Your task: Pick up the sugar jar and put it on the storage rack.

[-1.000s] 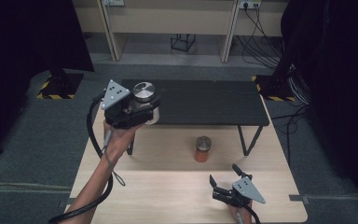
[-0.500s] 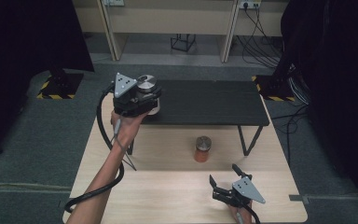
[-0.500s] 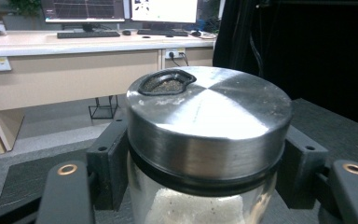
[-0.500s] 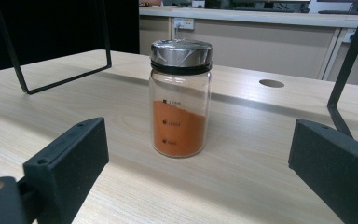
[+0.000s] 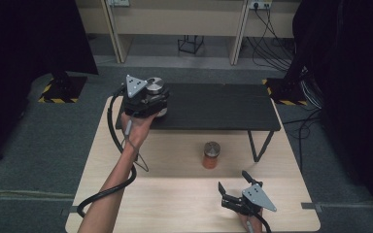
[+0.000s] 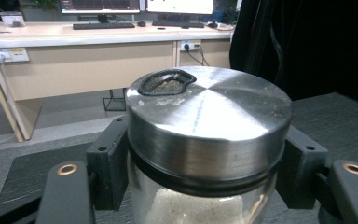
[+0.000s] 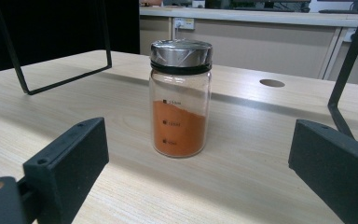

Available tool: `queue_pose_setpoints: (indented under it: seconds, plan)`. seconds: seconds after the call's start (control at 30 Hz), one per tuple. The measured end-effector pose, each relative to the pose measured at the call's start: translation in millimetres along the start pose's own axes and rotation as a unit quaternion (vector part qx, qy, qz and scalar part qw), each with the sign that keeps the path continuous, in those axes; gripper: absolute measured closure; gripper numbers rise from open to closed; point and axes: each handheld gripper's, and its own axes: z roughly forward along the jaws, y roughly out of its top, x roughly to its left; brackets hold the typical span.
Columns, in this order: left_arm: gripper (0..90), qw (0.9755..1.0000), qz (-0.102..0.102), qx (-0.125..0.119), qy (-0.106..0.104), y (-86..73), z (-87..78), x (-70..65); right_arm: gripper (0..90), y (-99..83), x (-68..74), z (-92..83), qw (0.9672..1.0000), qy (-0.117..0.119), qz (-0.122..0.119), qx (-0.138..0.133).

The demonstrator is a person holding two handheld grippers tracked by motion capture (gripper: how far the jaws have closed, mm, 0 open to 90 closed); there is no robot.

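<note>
My left gripper (image 5: 154, 99) is shut on a glass jar of white powder (image 5: 155, 87) with a steel lid, held at the left end of a black raised shelf (image 5: 213, 104). In the left gripper view the jar (image 6: 205, 135) sits squeezed between both black pads, its lid showing a small shaker opening. A second glass jar with orange powder (image 5: 211, 155) stands upright on the wooden table (image 5: 175, 194) in front of the shelf. My right gripper (image 5: 233, 182) rests open near the table's front edge. The orange jar (image 7: 180, 98) stands ahead of its wide-apart jaws, apart from them.
The shelf stands on thin black metal legs (image 5: 260, 143), one close to the right of the orange jar. A round hole (image 7: 271, 83) is cut in the tabletop behind that jar. Grey carpet surrounds the table, with desks and cables beyond.
My left gripper has carried the white-powder jar to the right and slightly down, onto the shelf's left end. The right gripper and the orange jar have stayed still.
</note>
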Motion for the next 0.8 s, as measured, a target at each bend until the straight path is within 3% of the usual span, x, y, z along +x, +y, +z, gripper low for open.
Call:
queue_pose_setpoints:
  seconds: [0.27, 0.33, 0.7, 0.8]
  plan:
    - [31.3, 0.9998, 0.006, 0.011, 0.015, -4.4, 11.8, -3.0, 4.9, -0.2, -0.6, -0.2, 1.0000, 0.001, 0.002, -0.001]
    - [31.2, 0.9999, -0.002, 0.003, 0.013, -8.5, 11.0, -0.9, 4.9, -0.2, -0.8, -0.2, 1.0000, 0.001, 0.002, -0.001]
    - [30.2, 0.9998, 0.008, -0.006, 0.017, -11.8, 8.8, -4.2, 4.9, -0.3, -0.5, -0.3, 1.0000, 0.002, 0.001, -0.001]
    - [19.5, 0.9998, -0.006, -0.010, 0.014, -9.6, 5.5, -2.7, 4.9, -0.3, -0.5, -0.2, 1.0000, 0.003, -0.001, -0.001]
